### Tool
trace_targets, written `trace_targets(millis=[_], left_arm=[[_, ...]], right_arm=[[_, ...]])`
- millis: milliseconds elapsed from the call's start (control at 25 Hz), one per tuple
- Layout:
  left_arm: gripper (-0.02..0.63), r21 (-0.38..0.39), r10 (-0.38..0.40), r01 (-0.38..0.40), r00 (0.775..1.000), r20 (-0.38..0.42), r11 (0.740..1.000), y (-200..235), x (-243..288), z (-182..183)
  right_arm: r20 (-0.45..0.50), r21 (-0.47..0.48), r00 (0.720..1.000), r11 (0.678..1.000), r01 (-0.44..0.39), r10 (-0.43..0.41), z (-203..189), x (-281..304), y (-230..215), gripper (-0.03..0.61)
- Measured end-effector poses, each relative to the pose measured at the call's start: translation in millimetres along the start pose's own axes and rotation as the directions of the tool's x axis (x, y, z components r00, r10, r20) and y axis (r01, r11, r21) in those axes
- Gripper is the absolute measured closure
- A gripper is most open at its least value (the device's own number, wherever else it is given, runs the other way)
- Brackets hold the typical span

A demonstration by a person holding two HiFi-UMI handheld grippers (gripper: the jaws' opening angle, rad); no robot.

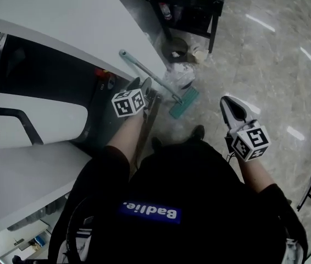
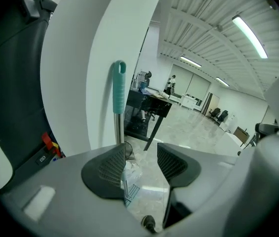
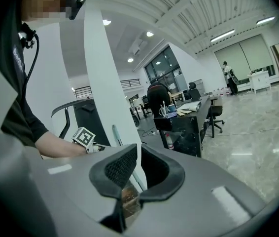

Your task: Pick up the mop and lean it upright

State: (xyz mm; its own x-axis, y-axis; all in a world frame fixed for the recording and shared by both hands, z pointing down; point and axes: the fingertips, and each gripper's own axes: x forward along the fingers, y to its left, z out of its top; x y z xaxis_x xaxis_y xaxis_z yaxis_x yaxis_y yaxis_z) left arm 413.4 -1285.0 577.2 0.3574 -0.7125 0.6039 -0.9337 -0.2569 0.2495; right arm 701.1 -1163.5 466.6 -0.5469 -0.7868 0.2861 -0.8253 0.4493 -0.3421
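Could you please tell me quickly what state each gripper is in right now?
Left gripper: open, holding nothing; the mop stands just beyond its jaws.
Right gripper: closed, holding nothing.

You're standing on a glossy, marble-look floor (image 1: 265, 65). The teal mop head (image 1: 183, 102) sits on it, with a crumpled clear bag (image 1: 178, 75) just behind. Past that there's maybe a dark bin (image 1: 175, 48), then the black desk (image 1: 191, 7).

Head view downward, gripper views forward — mop (image 1: 150, 77) shared

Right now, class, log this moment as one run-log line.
mop: upright, leaning on white wall | left tongs: open, by handle | right tongs: shut, empty
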Motion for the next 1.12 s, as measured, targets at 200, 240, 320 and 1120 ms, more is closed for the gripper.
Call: trace_targets(millis=[200,240,320,1120], left_arm=[[0.411,0.059,-0.083,0.081,0.996,0.042,0.995,-12,-33,6],[0.418,0.069,-0.100,0.097,0.994,0.048,0.993,-12,-40,6],[0.428,0.094,-0.135,0.129,0.989,0.062,0.987,-11,-55,5],[0.578,0.316,-0.521,0.433,0.802,0.294,0.844,-8,-283,-1]], right_arm=[[0.021,-0.026,1.000,1.000,0.001,0.000,-4,-7,38,0.546],[0.027,-0.029,1.000,1.000,0.003,-0.003,-6,-8,48,0.546],[0.039,-0.035,0.999,0.999,0.013,-0.012,-11,-10,71,0.546],[0.114,-0.111,0.970,0.968,0.226,-0.214,-63,-69,296,0.555]])
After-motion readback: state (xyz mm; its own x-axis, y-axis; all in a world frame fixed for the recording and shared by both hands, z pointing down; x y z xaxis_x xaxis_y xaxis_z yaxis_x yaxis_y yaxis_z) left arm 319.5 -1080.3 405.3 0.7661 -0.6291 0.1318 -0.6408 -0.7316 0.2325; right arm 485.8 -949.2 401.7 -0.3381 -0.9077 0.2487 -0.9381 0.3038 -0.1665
